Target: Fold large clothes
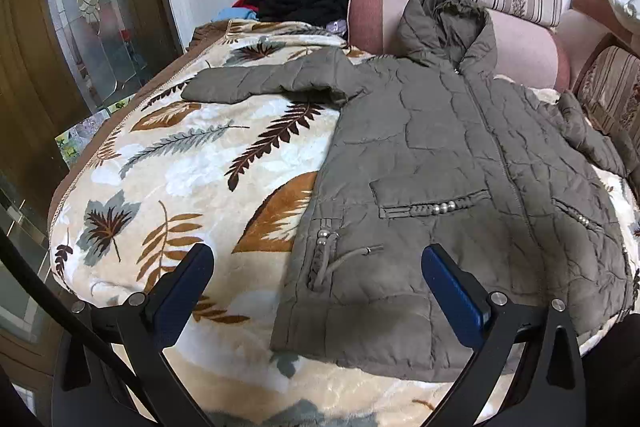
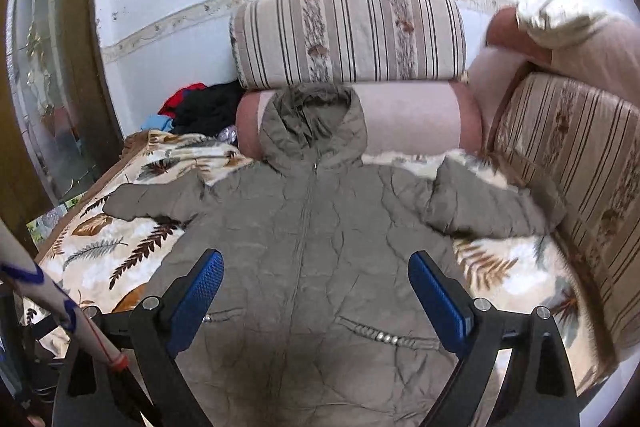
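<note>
An olive-grey quilted hooded jacket [image 1: 460, 167] lies flat, front up and zipped, on a leaf-patterned blanket [image 1: 192, 163]. Its sleeves are spread out to both sides and its hood rests against a pink bolster. My left gripper [image 1: 316, 267] is open and empty, hovering above the jacket's lower left hem corner. In the right wrist view the jacket [image 2: 320, 235] fills the centre. My right gripper [image 2: 316, 271] is open and empty above the jacket's lower front, near the pearl-trimmed pockets.
A pink bolster [image 2: 408, 115] and a striped cushion [image 2: 352, 35] stand at the back, with another striped cushion [image 2: 580, 167] on the right. A pile of black, red and blue clothes [image 1: 304, 1] lies at the back left. A glass door [image 1: 84, 15] is on the left.
</note>
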Motion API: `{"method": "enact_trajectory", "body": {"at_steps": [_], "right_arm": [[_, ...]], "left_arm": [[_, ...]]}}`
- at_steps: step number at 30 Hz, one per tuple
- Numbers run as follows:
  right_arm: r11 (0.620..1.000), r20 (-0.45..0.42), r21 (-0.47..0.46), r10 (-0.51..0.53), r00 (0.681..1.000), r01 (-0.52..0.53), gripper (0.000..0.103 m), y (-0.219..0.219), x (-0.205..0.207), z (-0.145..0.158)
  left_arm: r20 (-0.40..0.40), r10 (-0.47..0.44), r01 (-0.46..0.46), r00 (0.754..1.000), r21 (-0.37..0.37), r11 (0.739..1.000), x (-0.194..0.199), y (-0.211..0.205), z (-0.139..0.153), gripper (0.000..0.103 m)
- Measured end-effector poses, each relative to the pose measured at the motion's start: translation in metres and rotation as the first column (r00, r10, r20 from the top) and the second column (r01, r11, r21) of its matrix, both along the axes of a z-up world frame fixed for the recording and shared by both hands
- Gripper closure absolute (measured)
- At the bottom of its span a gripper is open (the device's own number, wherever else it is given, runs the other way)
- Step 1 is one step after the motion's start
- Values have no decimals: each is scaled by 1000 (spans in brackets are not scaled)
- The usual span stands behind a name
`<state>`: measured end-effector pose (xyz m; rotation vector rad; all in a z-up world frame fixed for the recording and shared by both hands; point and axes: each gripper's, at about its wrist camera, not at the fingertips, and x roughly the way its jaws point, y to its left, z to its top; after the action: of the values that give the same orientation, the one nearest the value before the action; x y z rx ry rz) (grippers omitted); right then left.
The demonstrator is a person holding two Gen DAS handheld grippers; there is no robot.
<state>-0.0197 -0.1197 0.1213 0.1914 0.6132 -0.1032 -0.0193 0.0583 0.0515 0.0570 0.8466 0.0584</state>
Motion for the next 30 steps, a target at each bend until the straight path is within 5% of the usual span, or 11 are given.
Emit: {"method": "enact_trajectory", "body": {"at_steps": [20,30], "right_arm": [[999,-177,-47,-3,984,-5,7,2,53,-81],[998,-200,-55,23,980,-35,7,15,83,-96]], "left_arm": [[-110,34,-34,993,4,999,63,18,-39,0],[-88,142,-151,986,-104,983,149,109,-3,0]]}}
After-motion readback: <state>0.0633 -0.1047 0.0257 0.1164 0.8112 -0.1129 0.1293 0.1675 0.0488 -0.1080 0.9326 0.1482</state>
